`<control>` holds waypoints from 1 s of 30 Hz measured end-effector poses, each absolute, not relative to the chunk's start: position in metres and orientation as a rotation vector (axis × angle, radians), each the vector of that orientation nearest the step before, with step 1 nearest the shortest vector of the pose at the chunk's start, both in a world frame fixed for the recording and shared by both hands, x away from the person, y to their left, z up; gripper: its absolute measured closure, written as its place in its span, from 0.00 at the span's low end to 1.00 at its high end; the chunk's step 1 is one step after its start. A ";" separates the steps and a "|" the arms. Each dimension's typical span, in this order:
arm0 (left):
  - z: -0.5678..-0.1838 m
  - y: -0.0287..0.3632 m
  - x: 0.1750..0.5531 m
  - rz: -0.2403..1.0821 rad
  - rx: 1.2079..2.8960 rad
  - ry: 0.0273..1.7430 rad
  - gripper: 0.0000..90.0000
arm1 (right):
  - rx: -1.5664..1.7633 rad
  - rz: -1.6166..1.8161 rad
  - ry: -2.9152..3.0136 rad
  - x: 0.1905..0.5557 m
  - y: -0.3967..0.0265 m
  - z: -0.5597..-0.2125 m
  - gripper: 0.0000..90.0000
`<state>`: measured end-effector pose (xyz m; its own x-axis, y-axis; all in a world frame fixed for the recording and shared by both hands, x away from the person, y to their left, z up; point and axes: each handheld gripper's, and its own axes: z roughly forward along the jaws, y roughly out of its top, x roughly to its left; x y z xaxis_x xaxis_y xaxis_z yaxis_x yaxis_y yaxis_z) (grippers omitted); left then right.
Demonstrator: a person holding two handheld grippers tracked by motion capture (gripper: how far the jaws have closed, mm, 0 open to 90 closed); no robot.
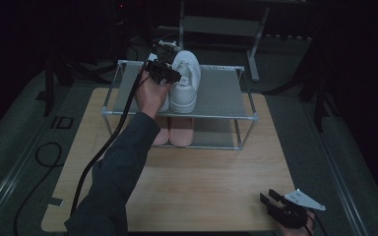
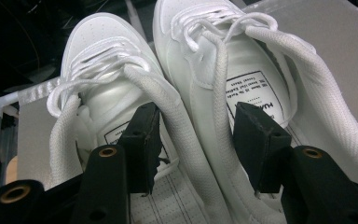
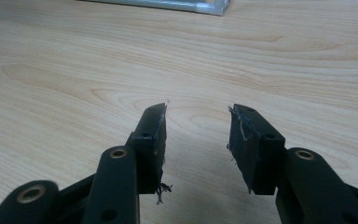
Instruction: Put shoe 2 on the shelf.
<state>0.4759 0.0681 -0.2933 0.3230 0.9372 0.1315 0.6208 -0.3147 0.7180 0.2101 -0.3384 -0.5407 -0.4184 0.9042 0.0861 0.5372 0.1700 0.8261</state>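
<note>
In the high view, the hand (image 1: 150, 93) and left gripper (image 1: 163, 73) covered most of the left shoe (image 1: 164, 104). The top shelf (image 1: 216, 91) hid most of the pink shoes (image 1: 181, 133) under it. The right gripper (image 1: 281, 209) was cut off at the bottom edge. In the left gripper view, the label (image 2: 256, 93) inside the right shoe (image 2: 205, 56) was too small to read.
</note>
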 end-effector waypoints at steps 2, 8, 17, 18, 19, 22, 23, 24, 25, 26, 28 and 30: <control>-0.293 0.068 0.475 0.746 2.040 1.362 0.57 | 1.359 1.149 2.026 0.210 -0.338 -0.541 0.62; -0.289 0.069 0.471 0.747 2.029 1.351 0.57 | 1.364 1.149 2.026 0.210 -0.338 -0.541 0.62; -0.284 0.060 0.465 0.724 2.014 1.268 0.58 | 1.361 1.150 2.026 0.210 -0.338 -0.541 0.62; -0.284 0.059 0.465 0.717 2.012 1.262 0.58 | 1.361 1.150 2.025 0.210 -0.338 -0.541 0.62; -0.284 0.058 0.465 0.711 2.015 1.256 0.59 | 1.361 1.151 2.025 0.210 -0.338 -0.541 0.62; -0.285 0.055 0.464 0.697 2.012 1.227 0.59 | 1.365 1.151 2.025 0.210 -0.338 -0.541 0.62; -0.285 0.054 0.464 0.696 2.010 1.221 0.59 | 1.364 1.151 2.026 0.210 -0.338 -0.541 0.62; -0.285 0.053 0.464 0.690 2.007 1.214 0.59 | 1.364 1.150 2.026 0.210 -0.338 -0.541 0.62; -0.285 0.052 0.464 0.681 2.006 1.205 0.59 | 1.363 1.150 2.027 0.210 -0.338 -0.541 0.62; -0.285 0.052 0.464 0.680 2.006 1.198 0.59 | 1.363 1.151 2.027 0.210 -0.338 -0.541 0.62; -0.284 0.050 0.464 0.676 2.012 1.178 0.59 | 1.364 1.149 2.026 0.210 -0.338 -0.541 0.62; -0.284 0.050 0.464 0.669 2.011 1.169 0.58 | 1.365 1.150 2.026 0.210 -0.338 -0.541 0.62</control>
